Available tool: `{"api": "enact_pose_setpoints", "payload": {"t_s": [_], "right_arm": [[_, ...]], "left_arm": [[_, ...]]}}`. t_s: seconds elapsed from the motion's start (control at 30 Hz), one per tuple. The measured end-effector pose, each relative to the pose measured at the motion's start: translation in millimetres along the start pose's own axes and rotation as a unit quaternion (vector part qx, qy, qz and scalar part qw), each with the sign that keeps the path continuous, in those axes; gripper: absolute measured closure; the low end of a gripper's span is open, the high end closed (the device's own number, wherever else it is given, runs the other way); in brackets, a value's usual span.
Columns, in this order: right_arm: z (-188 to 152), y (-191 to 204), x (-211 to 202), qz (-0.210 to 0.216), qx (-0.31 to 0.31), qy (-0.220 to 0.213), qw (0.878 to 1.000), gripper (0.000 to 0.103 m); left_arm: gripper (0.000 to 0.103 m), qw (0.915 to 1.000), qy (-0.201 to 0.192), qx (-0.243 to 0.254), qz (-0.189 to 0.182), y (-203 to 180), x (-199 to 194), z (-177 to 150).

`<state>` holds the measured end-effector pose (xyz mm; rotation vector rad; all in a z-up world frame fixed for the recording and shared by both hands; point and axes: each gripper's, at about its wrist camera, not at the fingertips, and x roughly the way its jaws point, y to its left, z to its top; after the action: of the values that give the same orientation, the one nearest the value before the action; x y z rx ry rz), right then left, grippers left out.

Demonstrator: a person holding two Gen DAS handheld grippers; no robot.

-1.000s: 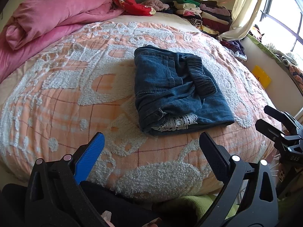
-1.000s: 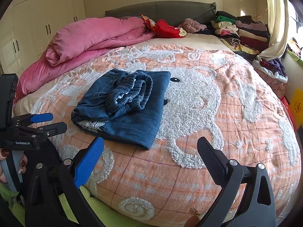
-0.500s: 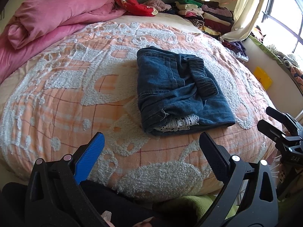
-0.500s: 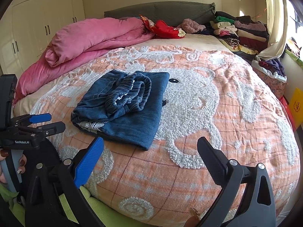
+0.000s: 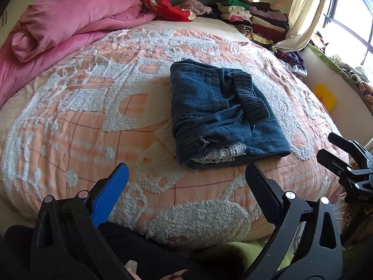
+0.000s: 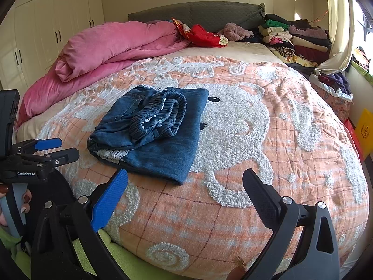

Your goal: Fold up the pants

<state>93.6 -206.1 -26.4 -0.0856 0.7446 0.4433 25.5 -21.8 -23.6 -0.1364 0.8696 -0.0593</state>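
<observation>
The dark blue denim pants (image 5: 219,116) lie folded in a flat bundle mid-bed. Elastic waistband on top, white lace at the near edge.

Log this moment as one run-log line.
pants: folded, on bedspread | left gripper: open, empty | right gripper: open, empty | contact: none

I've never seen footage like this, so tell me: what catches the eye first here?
A folded pair of dark denim pants lies alone in the middle of an orange bedspread with fluffy white animal shapes. A rumpled pink duvet is heaped at the bed's far left. Near the camera, both grippers, left and right, gape open, holding nothing.
</observation>
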Motion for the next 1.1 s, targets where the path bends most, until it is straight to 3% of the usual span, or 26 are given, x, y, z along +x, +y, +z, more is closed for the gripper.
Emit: {"api": "enact_pose_setpoints", "payload": {"t_s": [1.1], "right_arm": [[-1.2,-1.3,-0.7,-0.005,0.002,0.001,1.000,0.005]], "left_arm": [[0.009,1.0000,-0.004,-0.001,0.002,0.5,-2.8,2.8]]}}
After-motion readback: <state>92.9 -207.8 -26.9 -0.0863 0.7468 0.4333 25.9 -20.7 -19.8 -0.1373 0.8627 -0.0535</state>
